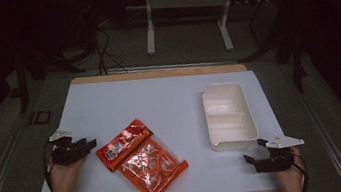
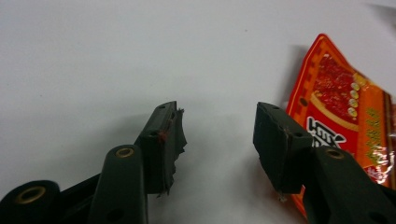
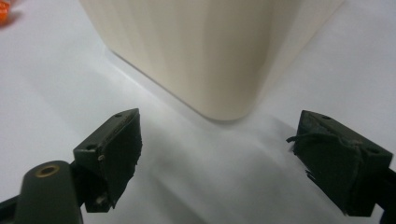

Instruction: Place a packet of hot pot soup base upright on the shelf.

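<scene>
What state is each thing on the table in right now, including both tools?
Snack bag: flat on the table, sealed, untouched.
Box: upright, open on top, empty.
Left tool: open, nothing between its jaws, beside the bag's edge.
Right tool: open, nothing between its jaws, facing the box's corner.

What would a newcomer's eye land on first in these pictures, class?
The bright orange-red snack bags lie together on the white table, left of centre near the front. To their right stands a cream two-compartment tray. An open left gripper and an open right gripper flank them, holding nothing.
</scene>
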